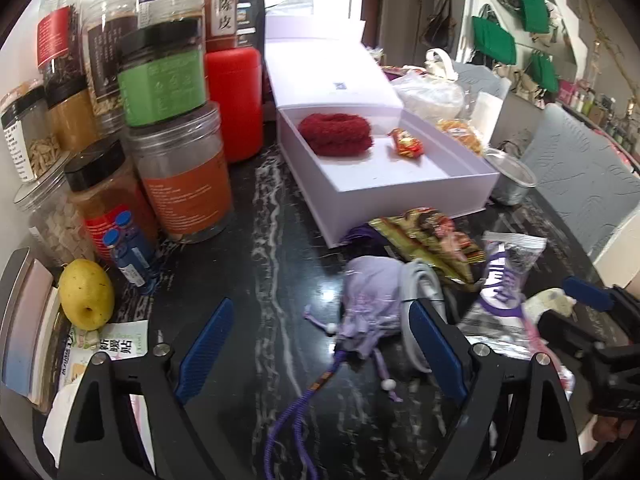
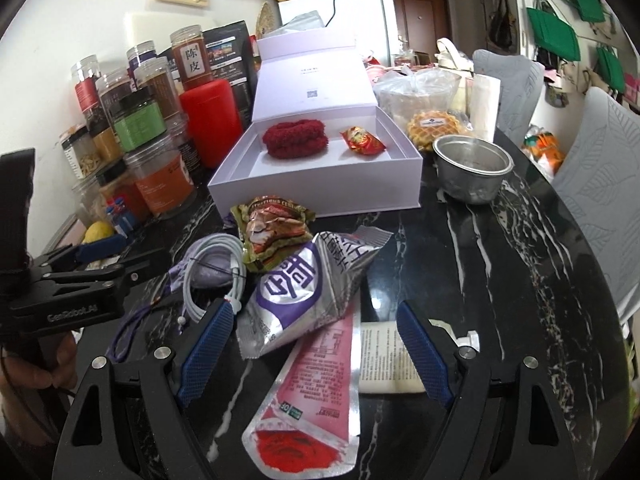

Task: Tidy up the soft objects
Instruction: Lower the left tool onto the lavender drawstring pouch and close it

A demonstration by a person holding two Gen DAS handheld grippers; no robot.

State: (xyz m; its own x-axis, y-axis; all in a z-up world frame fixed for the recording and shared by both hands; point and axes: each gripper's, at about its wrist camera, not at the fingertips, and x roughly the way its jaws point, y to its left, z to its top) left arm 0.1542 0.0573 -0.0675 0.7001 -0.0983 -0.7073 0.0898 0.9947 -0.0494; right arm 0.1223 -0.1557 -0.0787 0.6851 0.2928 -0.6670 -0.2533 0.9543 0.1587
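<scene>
Left wrist: left hand-held gripper [image 1: 322, 346] spread wide and empty over the lilac pouch [image 1: 370, 300] on the counter [image 1: 256, 240], likely lining up a grab. Box [image 1: 384, 196] open to take soft items; red scrunchie [image 1: 336, 134] already inside.

Right wrist: right hand-held gripper [image 2: 314, 346] released, empty, above the silver packet [image 2: 304, 292].

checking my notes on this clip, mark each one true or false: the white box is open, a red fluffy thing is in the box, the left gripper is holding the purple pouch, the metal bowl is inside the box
The white box is open: true.
A red fluffy thing lies in the box: true.
The left gripper holds the purple pouch: false, its jaws are open above the pouch.
The metal bowl is inside the box: false, it stands on the table beside it.
</scene>
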